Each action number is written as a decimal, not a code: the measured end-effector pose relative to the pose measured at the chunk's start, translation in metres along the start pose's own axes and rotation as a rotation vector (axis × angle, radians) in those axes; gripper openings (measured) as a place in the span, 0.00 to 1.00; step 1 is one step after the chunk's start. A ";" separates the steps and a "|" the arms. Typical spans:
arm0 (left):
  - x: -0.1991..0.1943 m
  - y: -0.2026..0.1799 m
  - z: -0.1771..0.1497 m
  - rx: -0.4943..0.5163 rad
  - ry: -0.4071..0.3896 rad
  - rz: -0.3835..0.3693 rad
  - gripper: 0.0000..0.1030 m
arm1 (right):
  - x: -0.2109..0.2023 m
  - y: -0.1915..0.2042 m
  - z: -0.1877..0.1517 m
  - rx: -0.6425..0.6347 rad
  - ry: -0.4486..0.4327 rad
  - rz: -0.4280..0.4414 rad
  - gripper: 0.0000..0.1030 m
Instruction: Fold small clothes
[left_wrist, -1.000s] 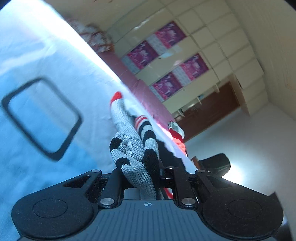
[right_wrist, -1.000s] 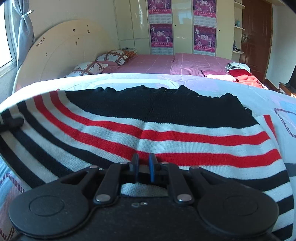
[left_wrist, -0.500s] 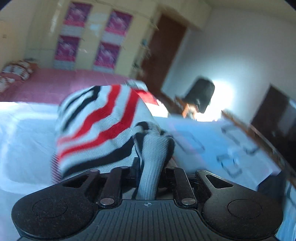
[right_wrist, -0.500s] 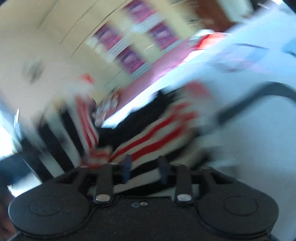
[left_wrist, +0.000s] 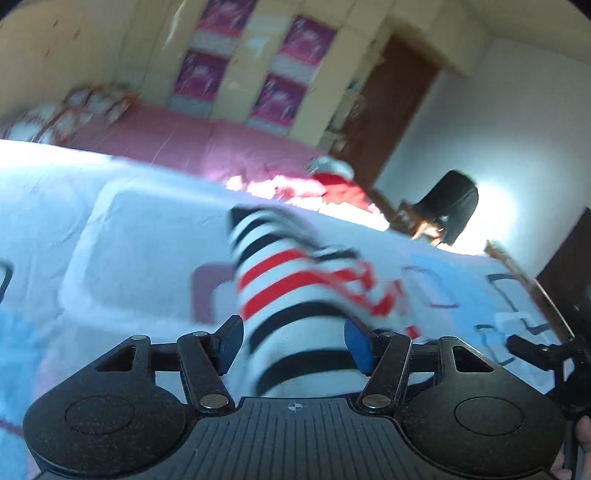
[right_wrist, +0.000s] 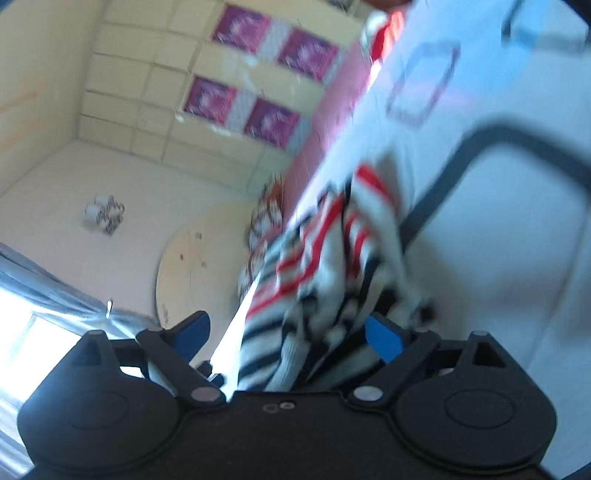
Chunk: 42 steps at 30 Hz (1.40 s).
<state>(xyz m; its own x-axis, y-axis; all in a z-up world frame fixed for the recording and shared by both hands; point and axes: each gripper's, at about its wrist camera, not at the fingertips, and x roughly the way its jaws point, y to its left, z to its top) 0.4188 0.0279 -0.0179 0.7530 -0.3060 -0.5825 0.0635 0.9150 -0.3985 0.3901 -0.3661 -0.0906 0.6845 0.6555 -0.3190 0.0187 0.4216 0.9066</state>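
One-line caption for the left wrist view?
Left hand-held gripper opening over a bunched striped knit garment on the pale blue bedsheet.

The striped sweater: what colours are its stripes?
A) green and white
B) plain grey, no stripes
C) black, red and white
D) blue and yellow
C: the striped sweater shows black, red and white bands in both wrist views, lying on the pale bedsheet.

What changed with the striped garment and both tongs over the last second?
Both tongs, left and right, were clamped on the striped sweater and are now opening; fabric still lies between the pads. The sweater went from spread flat to bunched. The bedsheet and pink bed behind stayed put.
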 end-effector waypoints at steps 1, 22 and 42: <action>-0.001 0.007 -0.003 -0.009 0.013 0.001 0.58 | 0.006 0.000 -0.002 0.015 0.023 -0.005 0.89; 0.066 -0.019 -0.020 0.017 0.081 0.087 0.58 | 0.008 0.093 -0.042 -0.590 -0.108 -0.318 0.17; 0.073 -0.027 -0.020 0.081 0.086 0.110 0.58 | 0.007 0.064 -0.041 -0.514 -0.093 -0.351 0.16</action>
<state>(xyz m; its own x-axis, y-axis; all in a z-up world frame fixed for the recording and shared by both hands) 0.4591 -0.0246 -0.0639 0.6994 -0.2210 -0.6796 0.0386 0.9613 -0.2729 0.3663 -0.3090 -0.0463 0.7622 0.3754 -0.5273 -0.0827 0.8644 0.4959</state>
